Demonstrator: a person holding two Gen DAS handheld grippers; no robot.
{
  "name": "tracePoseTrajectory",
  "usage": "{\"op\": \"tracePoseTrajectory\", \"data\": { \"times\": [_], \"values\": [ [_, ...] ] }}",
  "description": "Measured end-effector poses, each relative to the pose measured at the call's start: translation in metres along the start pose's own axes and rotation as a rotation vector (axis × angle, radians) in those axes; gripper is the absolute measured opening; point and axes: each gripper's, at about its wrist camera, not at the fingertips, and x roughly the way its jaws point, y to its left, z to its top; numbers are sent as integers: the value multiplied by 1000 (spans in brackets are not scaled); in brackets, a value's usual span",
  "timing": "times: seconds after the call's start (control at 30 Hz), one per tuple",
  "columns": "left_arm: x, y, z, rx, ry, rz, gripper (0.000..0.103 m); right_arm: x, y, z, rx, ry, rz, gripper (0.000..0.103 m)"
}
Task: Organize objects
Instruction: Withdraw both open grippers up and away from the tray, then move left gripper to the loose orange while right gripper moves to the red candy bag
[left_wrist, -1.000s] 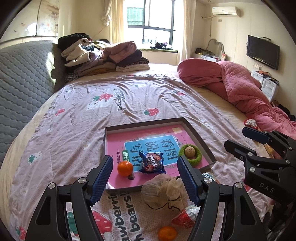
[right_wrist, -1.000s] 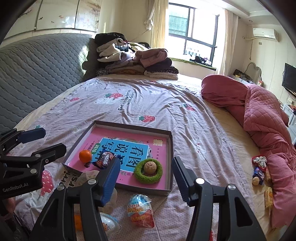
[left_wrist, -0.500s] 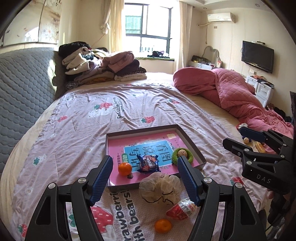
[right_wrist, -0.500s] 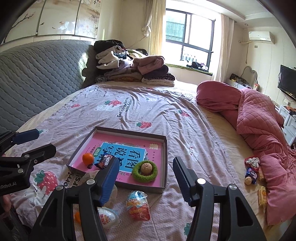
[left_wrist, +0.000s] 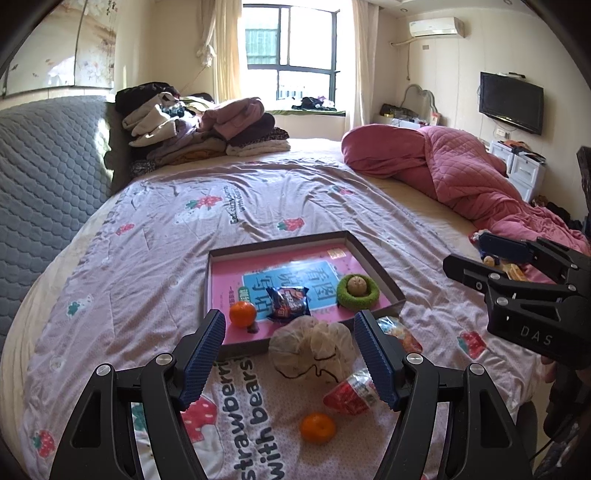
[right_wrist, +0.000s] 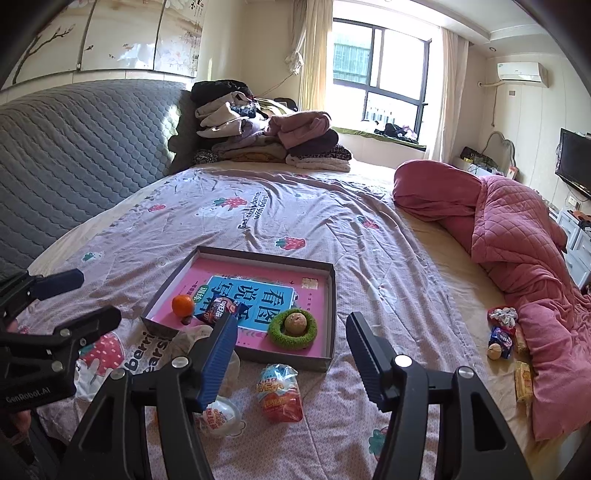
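A shallow grey cardboard tray (left_wrist: 373, 264) with a pink printed sheet on its floor lies on the bed's lilac strawberry-print cover (left_wrist: 155, 258). Inside it, along the near side, sit an orange mandarin (left_wrist: 242, 314), a dark blue snack packet (left_wrist: 289, 303) just beside the mandarin, and a green fuzzy ring (left_wrist: 358, 291) with a round tan ball resting in its middle. Just outside the tray's near wall lies a tied translucent plastic bag (left_wrist: 310, 347), touching or nearly touching the wall. Nearer the camera lie a red-and-clear wrapped snack (left_wrist: 349, 393) and a second orange mandarin (left_wrist: 317, 427), close together on the cover. In the right wrist view a blue-and-red snack bag (right_wrist: 279, 389) lies near the tray's near corner.

The left claw (left_wrist: 291, 354) hovers above the plastic bag with its blue pads wide apart and nothing between them. The right claw (right_wrist: 291, 362) also stands spread and empty, above the blue-and-red bag.

At the bed's right edge lies a crumpled pink quilt (right_wrist: 524, 258), with small wrapped items (right_wrist: 502, 338) beside it.
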Motion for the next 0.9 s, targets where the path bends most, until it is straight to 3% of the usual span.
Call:
{"op": "tracePoseTrajectory", "data": {
  "times": [0.5,0.9],
  "values": [
    [18,-1,-54,8,104,10,74,4,-2,-33,-9,49,3,62],
    [23,-5,-74,25,140,7,74,8,-2,-51,-9,84,3,62]
  ]
}}
